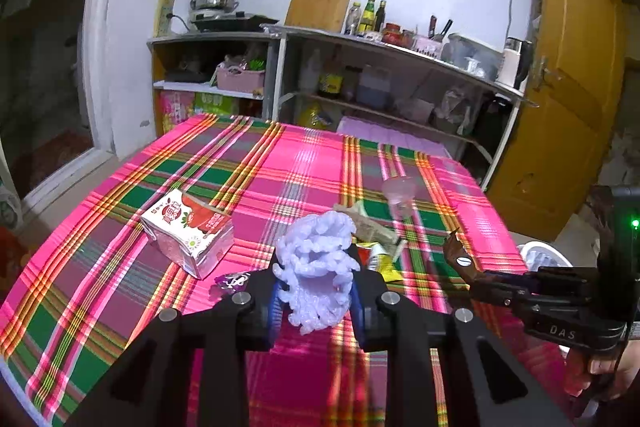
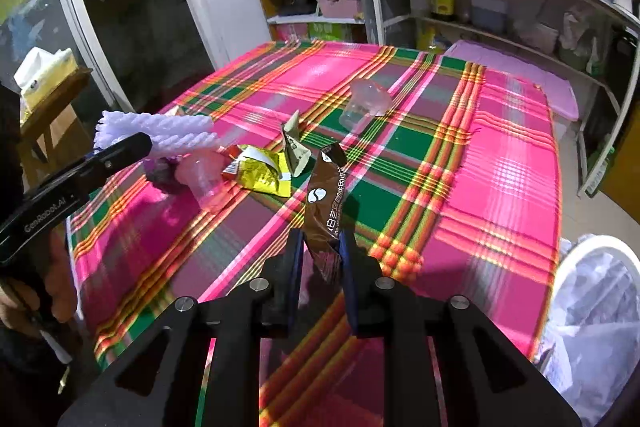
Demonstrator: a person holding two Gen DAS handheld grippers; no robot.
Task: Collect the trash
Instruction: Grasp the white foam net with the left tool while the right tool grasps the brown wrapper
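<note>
- Table (image 2: 500,155), plaid-covered: carton (image 1: 188,231), cups and wrappers remain; bin (image 2: 592,307) waits at 4 o'clock.
- Left gripper (image 1: 316,291) clamps foam net (image 1: 320,267); carry gently, it springs.
- Right gripper (image 2: 322,259) pinches brown sachet (image 2: 324,203) by its tail; keep it tight over the bin.

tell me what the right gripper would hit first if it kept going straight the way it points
Probably the plaid tablecloth just ahead. The right gripper, shut on a brown wrapper, points down at bare cloth; the yellow packet lies left of that line and the clear cup further off. Depth is hard to judge.
</note>
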